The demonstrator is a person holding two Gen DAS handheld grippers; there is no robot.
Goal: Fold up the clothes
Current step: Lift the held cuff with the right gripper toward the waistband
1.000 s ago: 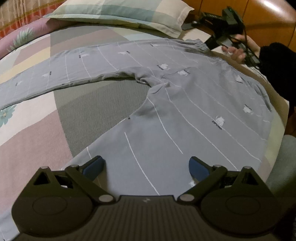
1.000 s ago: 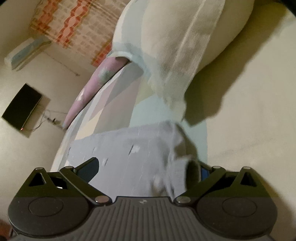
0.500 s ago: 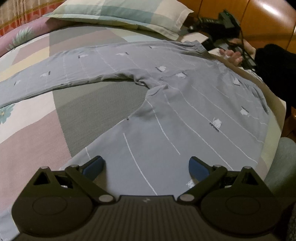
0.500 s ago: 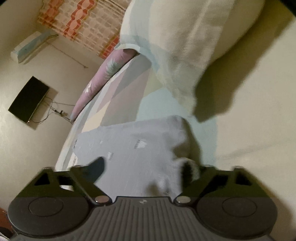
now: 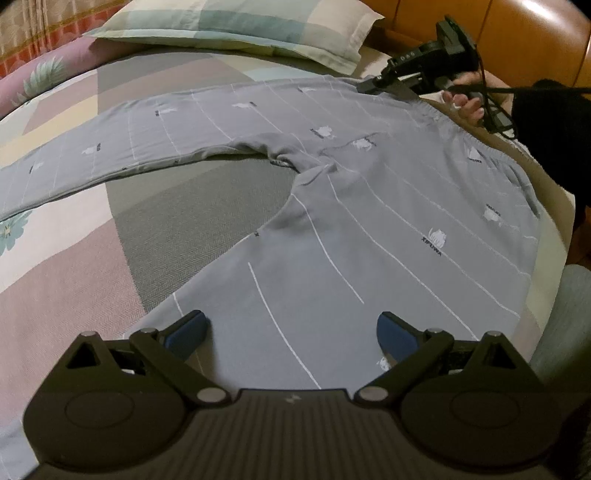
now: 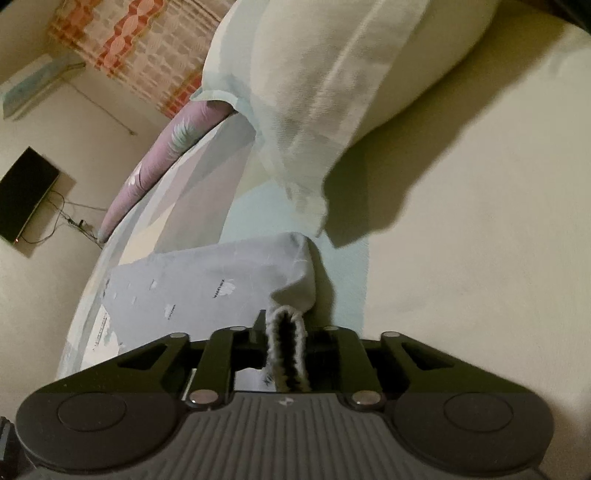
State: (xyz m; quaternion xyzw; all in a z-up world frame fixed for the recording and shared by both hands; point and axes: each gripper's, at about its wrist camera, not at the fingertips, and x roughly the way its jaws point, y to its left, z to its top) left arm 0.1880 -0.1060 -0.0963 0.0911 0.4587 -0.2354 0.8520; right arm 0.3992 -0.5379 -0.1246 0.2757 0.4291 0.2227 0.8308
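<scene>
Grey pyjama trousers with thin white stripes lie spread flat on the bed, legs apart, one leg running off to the left. My left gripper hovers wide open over the nearer leg, with nothing between its blue pads. At the far right waistband corner, my right gripper is held by a hand. In the right wrist view its jaws are closing, and the elastic waistband is pinched between them on my right gripper. The trousers stretch away behind it.
A checked pillow lies at the head of the bed, close above the waistband corner. The patchwork bedspread covers the mattress. A wooden headboard stands at the right, by a dark sleeve. A dark screen hangs on the wall.
The right gripper's jaws have come together from wide open onto the waistband corner, which is now bunched between them. The left gripper has stayed put and open.
</scene>
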